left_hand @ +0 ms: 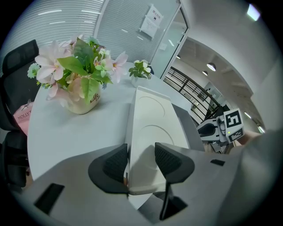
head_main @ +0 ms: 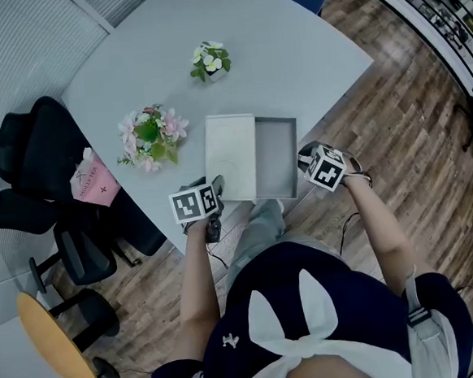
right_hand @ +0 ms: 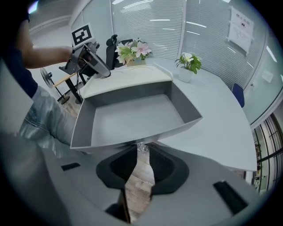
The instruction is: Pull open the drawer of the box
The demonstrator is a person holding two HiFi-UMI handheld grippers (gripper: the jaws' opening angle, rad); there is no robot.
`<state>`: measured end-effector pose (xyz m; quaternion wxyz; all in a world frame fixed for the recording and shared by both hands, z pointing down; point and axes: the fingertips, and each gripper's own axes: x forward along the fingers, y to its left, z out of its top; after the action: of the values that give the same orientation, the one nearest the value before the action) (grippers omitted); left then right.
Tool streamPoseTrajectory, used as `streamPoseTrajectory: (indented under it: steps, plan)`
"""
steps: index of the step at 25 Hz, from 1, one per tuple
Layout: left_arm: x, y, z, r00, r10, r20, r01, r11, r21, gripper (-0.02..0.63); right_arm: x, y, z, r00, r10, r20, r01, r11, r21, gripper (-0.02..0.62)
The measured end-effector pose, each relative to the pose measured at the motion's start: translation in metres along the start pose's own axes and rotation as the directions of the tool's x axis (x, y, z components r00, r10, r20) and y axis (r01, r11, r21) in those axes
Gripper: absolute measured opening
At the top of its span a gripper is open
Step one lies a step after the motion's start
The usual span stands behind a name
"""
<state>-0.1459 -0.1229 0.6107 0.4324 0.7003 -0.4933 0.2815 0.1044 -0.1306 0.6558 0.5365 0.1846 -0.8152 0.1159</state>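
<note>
A flat white box (head_main: pixel 231 156) lies near the table's front edge, and its grey drawer (head_main: pixel 276 156) stands pulled out to the right, with nothing in it. My left gripper (left_hand: pixel 140 165) is shut on the box's near end (left_hand: pixel 148 132), one pad on each side. The right gripper (right_hand: pixel 140 152) sits at the drawer's front wall (right_hand: pixel 132 132). A small clear knob (right_hand: pixel 140 146) stands between its tips. A narrow gap runs between the pads and they do not seem to press on the knob. In the head view, the left gripper (head_main: pixel 214 190) and right gripper (head_main: pixel 305 159) flank the box.
A pot of pink flowers (head_main: pixel 149 138) stands left of the box, a small white-flowered plant (head_main: pixel 210 61) further back. The table edge (head_main: pixel 328 107) runs diagonally on the right. Black office chairs (head_main: pixel 38 151), a pink bag (head_main: pixel 93 181) and a round wooden stool (head_main: pixel 57 341) are at the left.
</note>
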Motion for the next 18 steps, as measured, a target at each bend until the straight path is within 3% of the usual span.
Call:
streamPoseTrajectory:
  steps: [6,10,13,18]
  plan:
    - [-0.001,0.002,0.000,1.000,0.011,0.007,-0.011,1.000,-0.003,0.204,-0.013,-0.006,0.004,0.998,-0.036,0.059,0.033,0.998,0.053,0.117]
    - [-0.005,0.003,0.004,0.997,0.067,0.024,-0.068,0.997,0.043,0.204,-0.025,-0.007,0.010,0.993,-0.065,0.101,0.056,0.995,0.088,0.117]
    - [-0.012,-0.001,0.010,0.995,0.079,0.061,-0.083,0.995,0.058,0.204,-0.036,-0.008,0.015,0.985,-0.099,0.143,0.077,0.985,0.151,0.118]
    - [-0.032,-0.022,0.026,0.987,0.031,0.158,-0.041,0.997,0.065,0.202,-0.065,-0.006,0.032,0.951,-0.173,0.256,0.105,0.960,0.258,0.112]
